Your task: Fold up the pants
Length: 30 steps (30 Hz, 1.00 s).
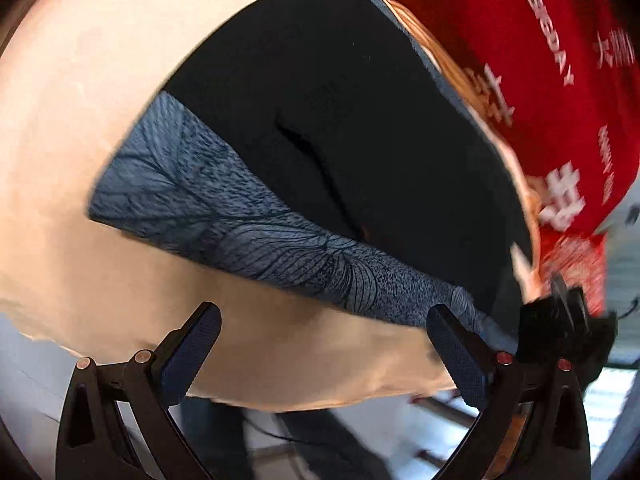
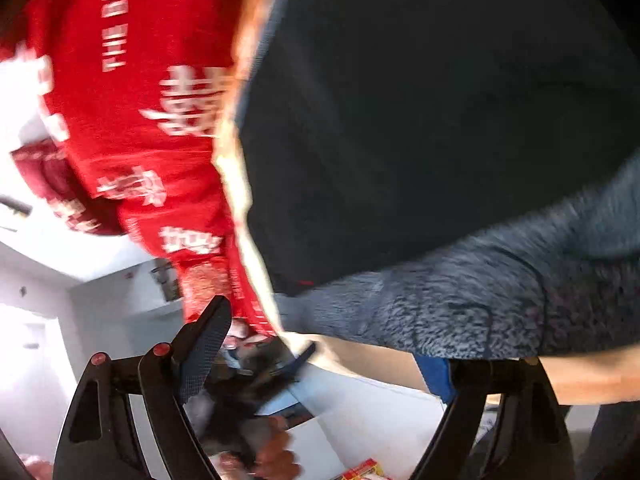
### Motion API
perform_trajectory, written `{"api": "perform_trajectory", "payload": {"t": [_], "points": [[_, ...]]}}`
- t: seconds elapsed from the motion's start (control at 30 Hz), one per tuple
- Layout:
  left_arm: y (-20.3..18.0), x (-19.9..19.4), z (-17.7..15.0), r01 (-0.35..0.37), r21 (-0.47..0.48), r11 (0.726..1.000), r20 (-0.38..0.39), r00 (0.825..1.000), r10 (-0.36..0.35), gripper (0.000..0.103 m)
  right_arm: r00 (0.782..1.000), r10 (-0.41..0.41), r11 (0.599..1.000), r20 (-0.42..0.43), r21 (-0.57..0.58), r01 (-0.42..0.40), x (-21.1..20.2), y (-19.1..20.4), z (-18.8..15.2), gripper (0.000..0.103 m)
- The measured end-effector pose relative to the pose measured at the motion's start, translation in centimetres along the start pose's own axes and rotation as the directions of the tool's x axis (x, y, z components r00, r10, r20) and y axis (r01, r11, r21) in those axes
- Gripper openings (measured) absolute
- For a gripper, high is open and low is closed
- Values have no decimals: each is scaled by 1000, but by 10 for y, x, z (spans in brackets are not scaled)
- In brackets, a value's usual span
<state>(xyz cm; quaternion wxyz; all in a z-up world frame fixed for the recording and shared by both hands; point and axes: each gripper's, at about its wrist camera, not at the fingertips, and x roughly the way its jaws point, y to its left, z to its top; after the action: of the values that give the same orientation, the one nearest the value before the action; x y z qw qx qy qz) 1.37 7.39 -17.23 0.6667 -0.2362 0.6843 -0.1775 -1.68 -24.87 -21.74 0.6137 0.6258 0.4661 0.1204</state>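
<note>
The pants (image 1: 340,128) lie folded on a beige sheet (image 1: 80,120): black cloth with a blue-grey leaf-patterned band (image 1: 224,216) along the near edge. My left gripper (image 1: 324,336) is open and empty, just short of that band, over the sheet's edge. In the blurred right wrist view the pants (image 2: 440,120) fill the upper right, the patterned band (image 2: 460,304) below. My right gripper (image 2: 332,344) is open; its right finger is partly hidden under the band's edge. The other gripper (image 1: 568,320) shows at the pants' right corner.
A red blanket with white characters (image 1: 520,40) lies beyond the pants, and also shows in the right wrist view (image 2: 132,100). The sheet's near edge (image 1: 320,396) drops off to the floor. A hand (image 2: 272,456) shows below.
</note>
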Motion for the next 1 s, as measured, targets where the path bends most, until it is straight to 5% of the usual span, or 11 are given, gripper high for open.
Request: {"api": "perform_trajectory", "payload": {"t": [0.1,0.17,0.37,0.53,0.77,0.8,0.83,0.87,0.9,1.0], "points": [[2,0,19,100,-138,985,71,993,-91,103,999,38,998,-29,-55,-40,-7,23,2,88],[1,1,28,103,-168,980,105,991,-86,100,998,53,996,-36,-68,-55,-12,29,1,88],[-21,6,36,-24,-55,998,106,994,30,84,994,-111,992,-20,-58,109,-40,-10,-8,88],[-30,10,35,-58,15,998,65,996,57,84,981,-172,983,94,83,164,-93,-65,-17,88],[-34,18,37,-110,95,989,44,993,106,84,977,-25,982,210,189,-16,-114,-96,-14,87],[-36,18,38,-106,98,990,40,994,103,84,975,3,975,222,214,-52,-114,-98,-14,72],[-34,15,38,-102,94,990,32,994,100,74,973,19,968,231,239,-75,-114,-100,-15,35],[-34,14,40,-105,78,991,31,994,103,56,972,16,957,236,278,-83,-115,-104,-15,21],[-33,12,42,-105,66,992,24,994,103,51,971,15,946,238,312,-91,-118,-107,-13,8],[-35,-2,48,-91,25,996,48,995,89,42,979,-34,963,202,269,-22,-129,-85,-6,6]]}}
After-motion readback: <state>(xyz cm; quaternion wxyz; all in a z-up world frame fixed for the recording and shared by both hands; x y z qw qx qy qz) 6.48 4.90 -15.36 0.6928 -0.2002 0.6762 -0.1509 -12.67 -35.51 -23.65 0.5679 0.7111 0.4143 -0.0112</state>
